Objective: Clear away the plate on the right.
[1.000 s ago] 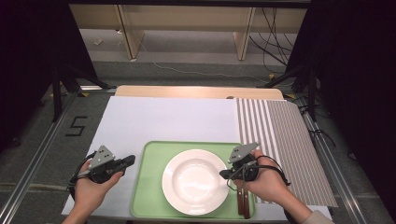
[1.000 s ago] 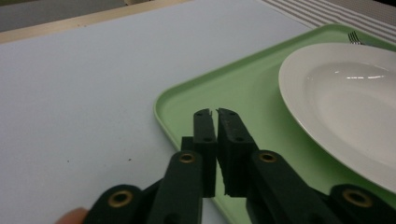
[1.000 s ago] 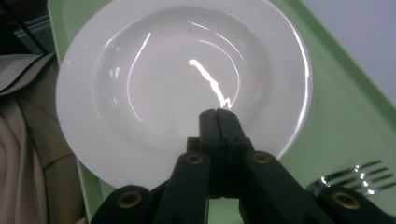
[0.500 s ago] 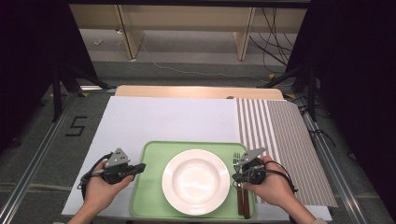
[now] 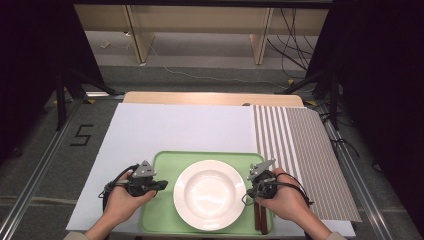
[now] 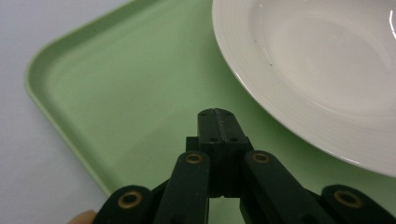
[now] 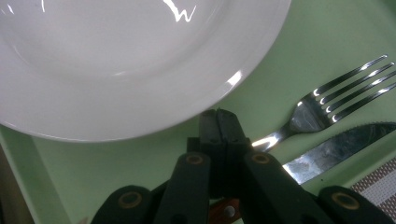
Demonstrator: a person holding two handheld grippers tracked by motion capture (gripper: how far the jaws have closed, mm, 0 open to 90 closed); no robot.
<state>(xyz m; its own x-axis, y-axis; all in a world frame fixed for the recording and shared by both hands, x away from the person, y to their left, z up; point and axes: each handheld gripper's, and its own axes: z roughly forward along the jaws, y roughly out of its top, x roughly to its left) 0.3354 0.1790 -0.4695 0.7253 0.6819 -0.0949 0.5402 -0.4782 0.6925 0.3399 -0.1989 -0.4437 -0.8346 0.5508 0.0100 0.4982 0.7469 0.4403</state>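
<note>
Both jaws are being kept pressed together, empty: the left gripper point(image 5: 161, 186) and right gripper point(image 5: 248, 192) are being held beside the white plate point(image 5: 210, 194), which is resting on the green tray point(image 5: 165, 165). The tray is being carried by a pale sheet point(image 5: 165, 127) beside a striped mat point(image 5: 305, 150), with grey floor point(image 5: 200, 77) and wooden legs point(image 5: 136, 35) being seen beyond.

A round white plate point(image 5: 210, 194) lies flat and empty at the middle of a green tray point(image 5: 163, 216), low in the high view's centre.

High view overhead facing forward, tool views close, sharing plate point(image 5: 210, 194), tray point(image 5: 167, 160).
</note>
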